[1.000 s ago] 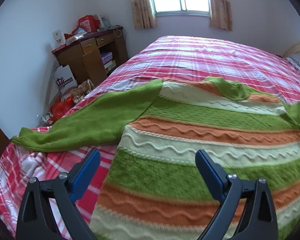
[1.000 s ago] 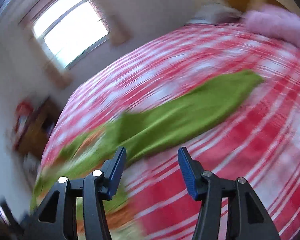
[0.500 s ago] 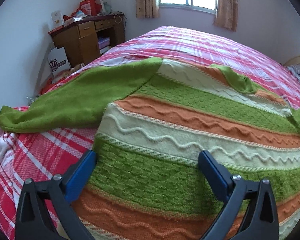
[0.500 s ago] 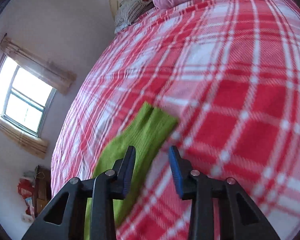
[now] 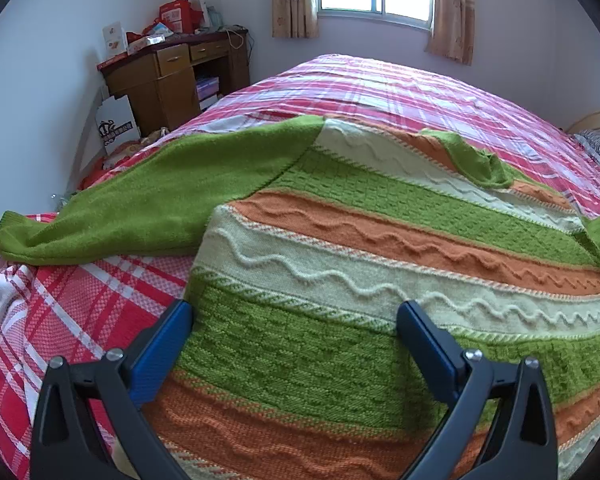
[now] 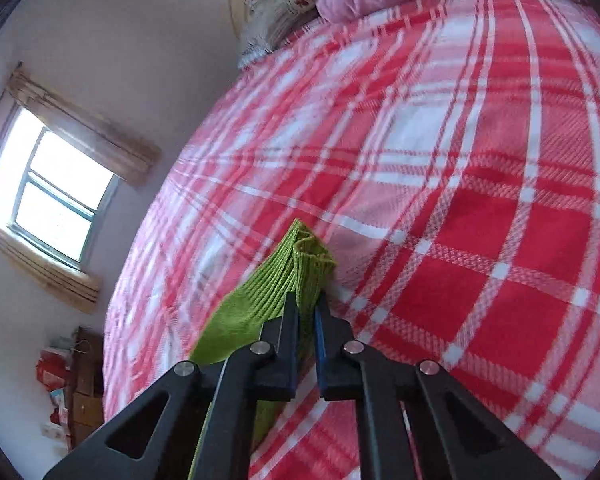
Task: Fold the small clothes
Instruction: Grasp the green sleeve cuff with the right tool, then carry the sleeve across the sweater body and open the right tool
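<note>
On a red plaid bed [image 5: 400, 88] | striped knit sweater [image 5: 380, 240] lies flat; soft, floppy, likely stretchy | right gripper [image 6: 308, 312] pinches green sleeve cuff [image 6: 306, 264], a sensible hold | left gripper [image 5: 296, 344] hovers, jaws spread wide.

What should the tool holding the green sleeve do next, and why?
Probably lift and carry it inward. The right tool is shut on the ribbed green sleeve cuff, while the striped green, orange and cream knitted sweater lies spread flat on the red plaid bedspread, under the open left tool.
</note>
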`<state>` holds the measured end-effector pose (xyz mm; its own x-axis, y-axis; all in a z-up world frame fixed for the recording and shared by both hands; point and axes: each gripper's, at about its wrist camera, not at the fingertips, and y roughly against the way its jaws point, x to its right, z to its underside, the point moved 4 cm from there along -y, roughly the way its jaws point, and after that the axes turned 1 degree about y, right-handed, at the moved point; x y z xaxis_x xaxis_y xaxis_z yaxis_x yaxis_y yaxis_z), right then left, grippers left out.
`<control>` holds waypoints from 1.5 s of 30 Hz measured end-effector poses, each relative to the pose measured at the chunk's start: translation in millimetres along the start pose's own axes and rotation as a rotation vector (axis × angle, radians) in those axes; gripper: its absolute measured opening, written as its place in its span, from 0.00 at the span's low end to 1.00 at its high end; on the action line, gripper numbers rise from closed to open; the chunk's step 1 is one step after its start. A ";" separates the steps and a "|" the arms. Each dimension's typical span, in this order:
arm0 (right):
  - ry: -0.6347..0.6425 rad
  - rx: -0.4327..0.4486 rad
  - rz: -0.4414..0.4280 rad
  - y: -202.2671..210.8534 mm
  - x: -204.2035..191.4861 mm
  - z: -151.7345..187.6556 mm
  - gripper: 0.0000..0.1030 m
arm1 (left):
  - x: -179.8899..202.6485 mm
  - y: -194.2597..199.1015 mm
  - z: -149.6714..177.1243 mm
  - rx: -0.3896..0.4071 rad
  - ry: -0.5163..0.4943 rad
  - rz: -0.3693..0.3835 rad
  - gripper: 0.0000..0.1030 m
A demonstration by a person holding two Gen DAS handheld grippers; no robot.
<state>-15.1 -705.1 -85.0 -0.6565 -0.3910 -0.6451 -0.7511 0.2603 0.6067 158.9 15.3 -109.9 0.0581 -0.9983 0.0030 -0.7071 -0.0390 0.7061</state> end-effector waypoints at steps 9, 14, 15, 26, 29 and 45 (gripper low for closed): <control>0.241 0.003 -0.267 79.5 -148.4 37.6 0.06 | -4.8 -0.7 -4.0 0.024 0.004 0.012 1.00; 0.437 -0.106 -0.424 105.4 -260.6 124.4 0.06 | -8.0 0.3 -2.3 0.036 0.011 0.033 1.00; 0.455 -0.126 -0.442 106.5 -270.7 139.1 0.06 | -8.3 0.3 -2.4 0.038 0.013 0.037 1.00; 0.646 -0.452 -0.598 50.8 -390.0 360.5 0.06 | -17.2 2.4 -2.8 0.069 0.071 0.127 1.00; 0.657 -0.491 -0.607 35.9 -397.6 393.3 0.06 | -18.9 4.0 -1.5 0.078 0.087 0.152 1.00; 0.789 -0.636 -0.631 -17.0 -442.3 488.2 0.06 | -27.7 5.6 2.1 0.087 0.127 0.210 1.00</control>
<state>254.2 -105.5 -36.7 0.2076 -0.7853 -0.5833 -0.6109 -0.5698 0.5497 151.8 42.7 -107.5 -0.0125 -0.9716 0.2363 -0.7704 0.1600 0.6172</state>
